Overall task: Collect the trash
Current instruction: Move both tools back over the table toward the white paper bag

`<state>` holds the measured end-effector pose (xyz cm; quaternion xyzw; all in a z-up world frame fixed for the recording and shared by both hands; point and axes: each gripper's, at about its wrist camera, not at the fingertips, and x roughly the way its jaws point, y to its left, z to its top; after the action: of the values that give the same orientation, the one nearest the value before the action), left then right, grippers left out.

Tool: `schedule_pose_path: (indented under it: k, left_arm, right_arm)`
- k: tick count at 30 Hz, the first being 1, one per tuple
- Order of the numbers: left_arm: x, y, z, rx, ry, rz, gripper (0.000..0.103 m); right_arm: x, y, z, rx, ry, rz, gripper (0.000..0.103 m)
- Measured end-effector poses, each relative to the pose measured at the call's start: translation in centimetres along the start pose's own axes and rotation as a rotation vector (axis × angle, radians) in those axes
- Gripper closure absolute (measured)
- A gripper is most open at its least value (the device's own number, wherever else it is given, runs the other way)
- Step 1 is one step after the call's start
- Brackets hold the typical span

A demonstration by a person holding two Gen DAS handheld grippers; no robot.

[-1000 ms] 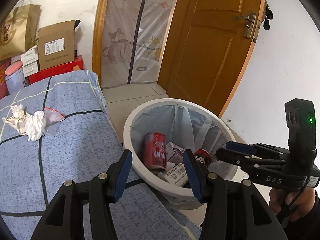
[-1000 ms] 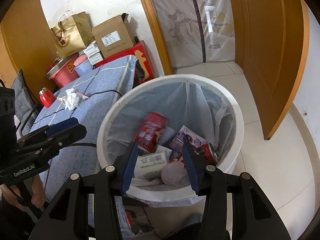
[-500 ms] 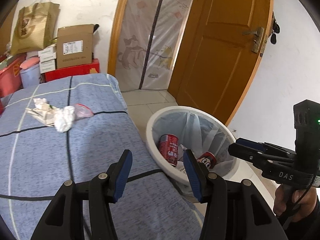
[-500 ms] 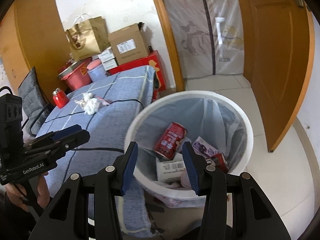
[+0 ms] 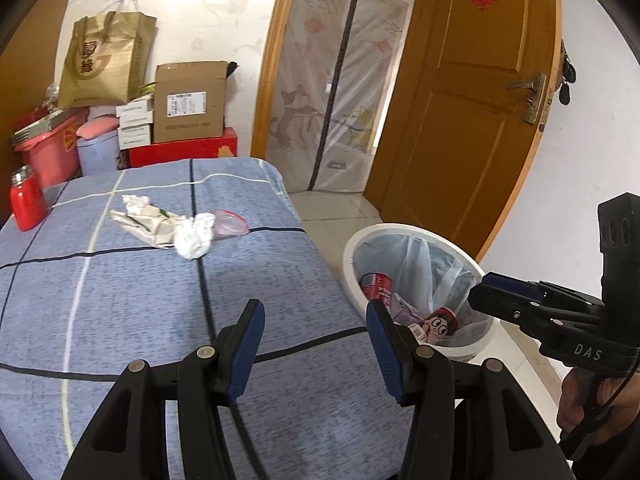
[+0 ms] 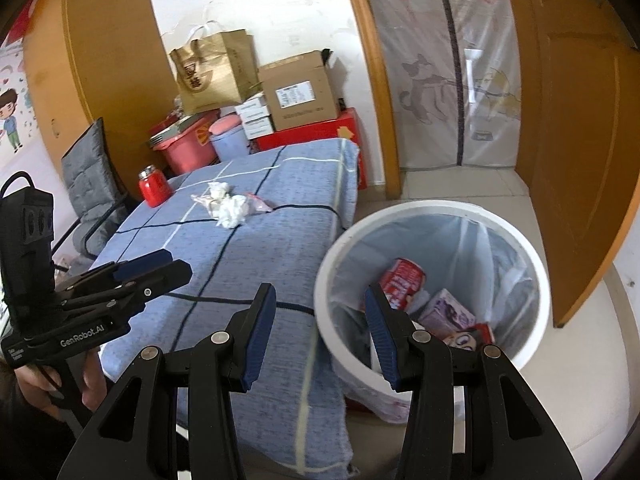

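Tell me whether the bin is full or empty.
Partly full: the bin holds a red can and cartons low inside.

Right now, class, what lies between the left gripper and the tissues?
Only bare blue cloth lies between the left gripper and the tissues, shown in the left wrist view.

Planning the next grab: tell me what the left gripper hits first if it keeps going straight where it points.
Probably the blue checked tablecloth: the open left gripper points low across the table near its right edge. The crumpled tissue lies farther and to the left, off that line. Depth is uncertain through the fisheye.
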<state>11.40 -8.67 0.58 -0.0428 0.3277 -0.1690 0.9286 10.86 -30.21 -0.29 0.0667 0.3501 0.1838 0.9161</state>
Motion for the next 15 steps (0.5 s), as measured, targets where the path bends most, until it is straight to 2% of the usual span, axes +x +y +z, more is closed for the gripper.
schedule_pose_path:
  k: [15]
  left_arm:
    - [-1.4, 3.6, -0.4, -0.050, -0.015, 0.086, 0.050]
  right_arm:
    - [2.5, 2.6, 0.5, -0.061, 0.036, 0.071, 0.056]
